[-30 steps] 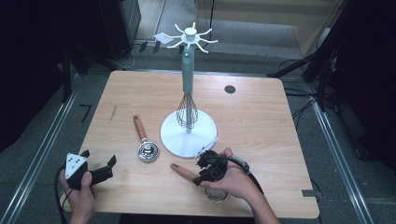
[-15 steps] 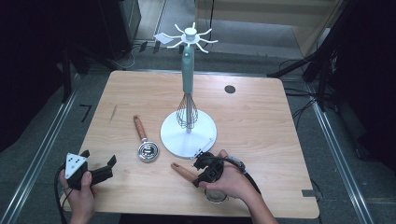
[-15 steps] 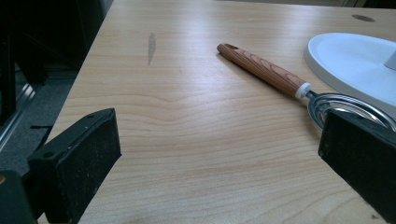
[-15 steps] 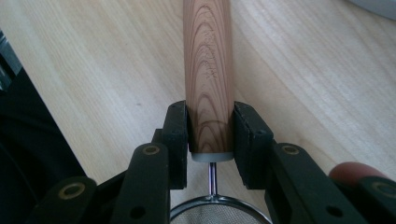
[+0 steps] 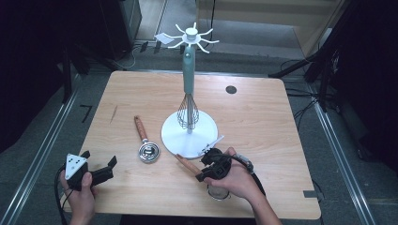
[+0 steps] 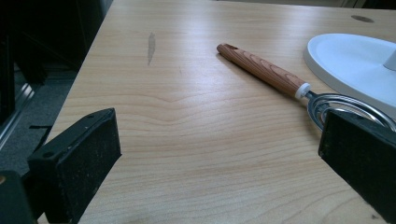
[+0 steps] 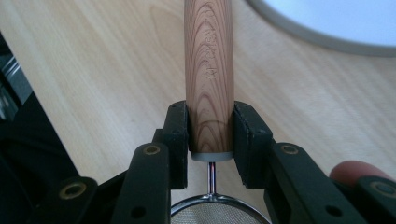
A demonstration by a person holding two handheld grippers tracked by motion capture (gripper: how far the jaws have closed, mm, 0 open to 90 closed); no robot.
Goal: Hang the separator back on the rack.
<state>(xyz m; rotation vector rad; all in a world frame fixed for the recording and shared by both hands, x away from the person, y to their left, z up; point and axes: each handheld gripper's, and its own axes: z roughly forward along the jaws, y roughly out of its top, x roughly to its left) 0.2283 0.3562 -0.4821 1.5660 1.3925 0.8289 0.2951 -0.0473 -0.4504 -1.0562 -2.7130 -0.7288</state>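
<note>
A strainer with a wooden handle [image 7: 208, 60] and a metal mesh bowl [image 7: 217, 212] lies near the table's front edge, right of centre. My right gripper [image 5: 209, 168] is shut on the handle's bowl end [image 5: 187, 164], one jaw on each side [image 7: 210, 135]. The person's hand partly covers the bowl [image 5: 218, 192]. A second wooden-handled utensil [image 5: 146, 145] with a round metal head lies left of the stand; its handle [image 6: 261, 70] is ahead of my left gripper [image 6: 219, 154]. The left gripper [image 5: 99, 158] is open, over the front left corner, with nothing between its jaws.
A utensil stand with a white round base [image 5: 173, 136], a teal pole [image 5: 187, 70] and white hooks [image 5: 190, 35] rises mid-table, with a wire whisk [image 5: 188, 112] hanging by the pole. A dark round hole [image 5: 230, 89] sits at the back right. Dark floor and rails surround the table.
My right hand and gripper have shifted slightly left along the strainer handle. The left gripper has stayed where it was.
</note>
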